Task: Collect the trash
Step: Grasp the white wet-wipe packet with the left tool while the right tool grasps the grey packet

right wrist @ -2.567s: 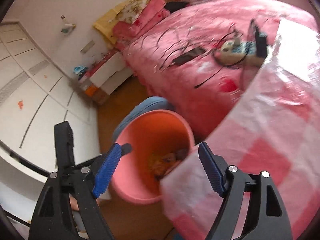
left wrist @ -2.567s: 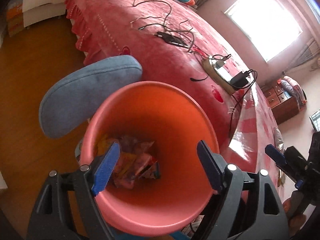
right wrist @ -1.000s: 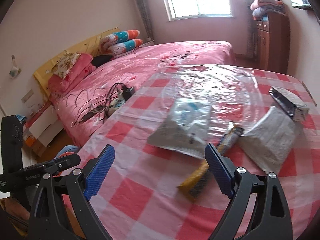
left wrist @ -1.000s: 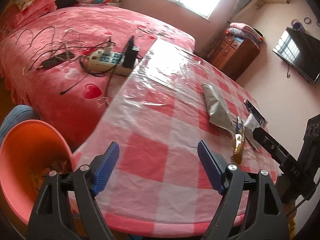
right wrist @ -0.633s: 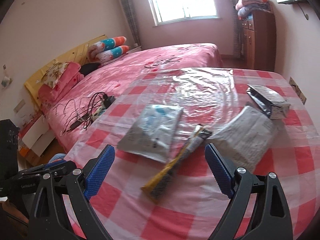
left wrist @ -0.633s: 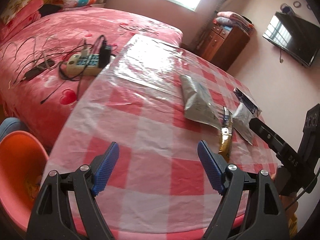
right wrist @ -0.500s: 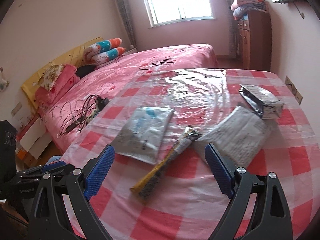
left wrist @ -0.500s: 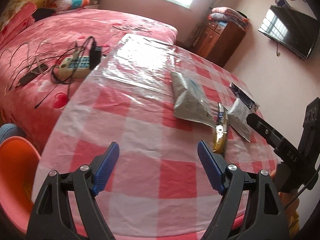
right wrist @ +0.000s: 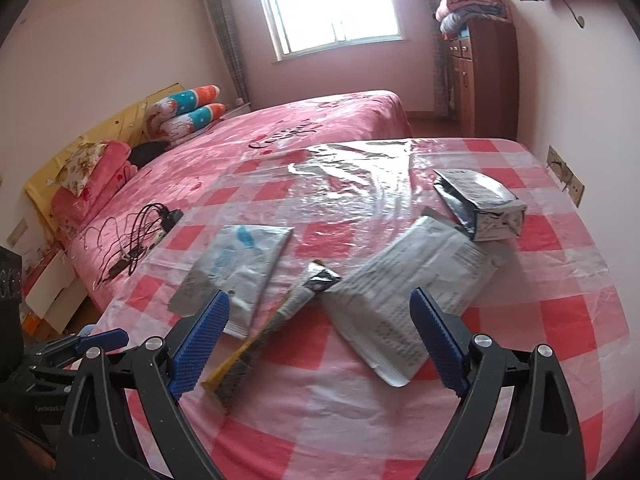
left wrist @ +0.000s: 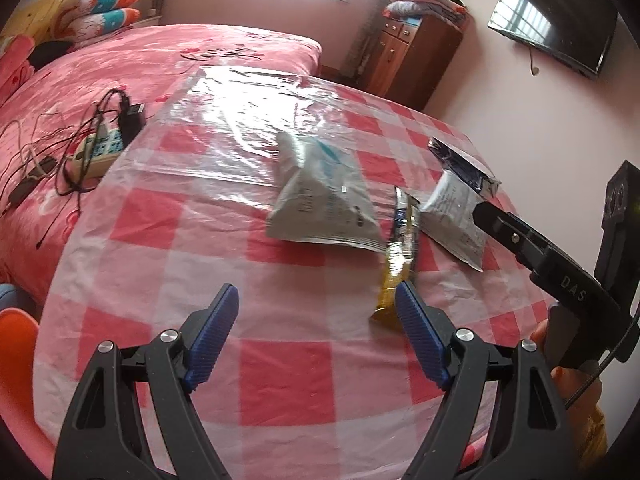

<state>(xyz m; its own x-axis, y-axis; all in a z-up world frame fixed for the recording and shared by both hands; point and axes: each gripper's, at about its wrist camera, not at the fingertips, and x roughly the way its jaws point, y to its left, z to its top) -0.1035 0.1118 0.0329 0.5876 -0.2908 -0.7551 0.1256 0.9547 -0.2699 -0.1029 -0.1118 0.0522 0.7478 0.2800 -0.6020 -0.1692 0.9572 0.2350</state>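
Several wrappers lie on a table with a red-and-white checked cloth (left wrist: 276, 376). A flat silver pouch (left wrist: 324, 204) (right wrist: 236, 272) sits in the middle, a long yellow-and-black wrapper (left wrist: 400, 256) (right wrist: 272, 324) to its right, then a grey printed bag (left wrist: 452, 216) (right wrist: 404, 300) and a dark foil pack (left wrist: 464, 164) (right wrist: 480, 204) farther off. My left gripper (left wrist: 316, 320) is open above bare cloth, its right pad close to the yellow wrapper's near end. My right gripper (right wrist: 320, 324) is open and holds nothing, hovering over the yellow wrapper and the grey bag.
An orange bin (left wrist: 20, 364) shows at the lower left edge below the table. A pink bed (left wrist: 160, 60) (right wrist: 280, 140) lies behind, with a power strip and cables (left wrist: 96, 144) on it. A wooden cabinet (right wrist: 484, 76) stands by the far wall.
Both grippers have swung from the orange bin over to the table and moved closer to the wrappers. The bin has slid to the left edge. Both jaws stay open.
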